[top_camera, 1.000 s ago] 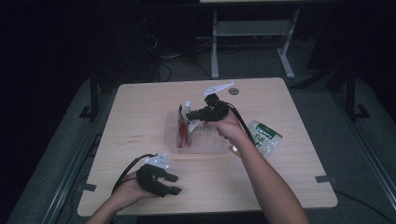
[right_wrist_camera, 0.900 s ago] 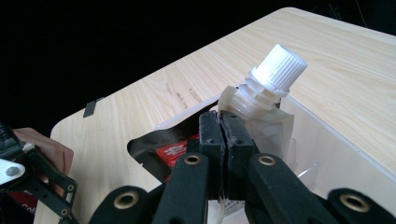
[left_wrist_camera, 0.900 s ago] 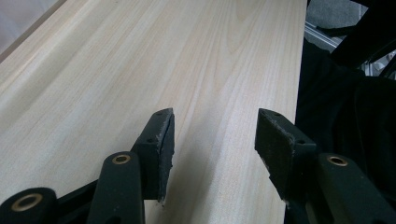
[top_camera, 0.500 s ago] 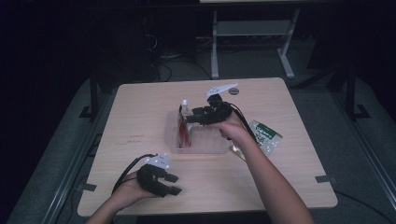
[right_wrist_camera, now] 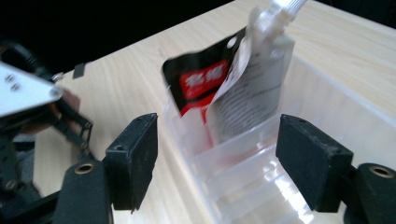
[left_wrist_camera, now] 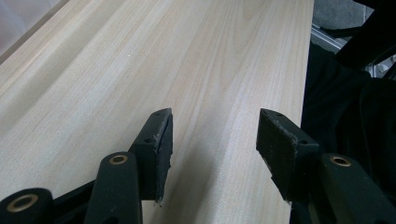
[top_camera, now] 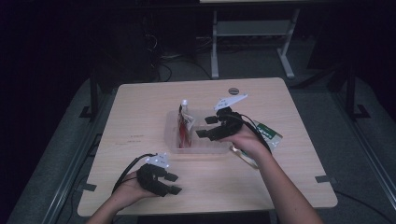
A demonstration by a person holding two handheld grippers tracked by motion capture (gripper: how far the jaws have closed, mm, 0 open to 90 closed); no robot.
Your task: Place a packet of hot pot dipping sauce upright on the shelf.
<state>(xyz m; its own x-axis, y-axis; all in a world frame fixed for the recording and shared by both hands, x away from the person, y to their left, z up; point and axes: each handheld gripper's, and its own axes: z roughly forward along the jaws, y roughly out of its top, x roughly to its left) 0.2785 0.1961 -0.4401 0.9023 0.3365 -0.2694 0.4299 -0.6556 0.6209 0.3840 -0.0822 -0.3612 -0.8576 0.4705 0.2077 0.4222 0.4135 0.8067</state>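
Red pouch [top_camera: 185, 125] in clear bin [top_camera: 196, 147]

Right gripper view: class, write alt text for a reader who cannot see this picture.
The right gripper, its two black jaws open and just widened with nothing pressed between them, faces a clear plastic bin on a pale wooden table. A red, black and white spouted pouch stands upright in the bin's far end.

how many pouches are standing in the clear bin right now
2: a red and black pouch and a white spouted pouch beside it, both upright at one end of the clear bin. More could be hidden behind them.
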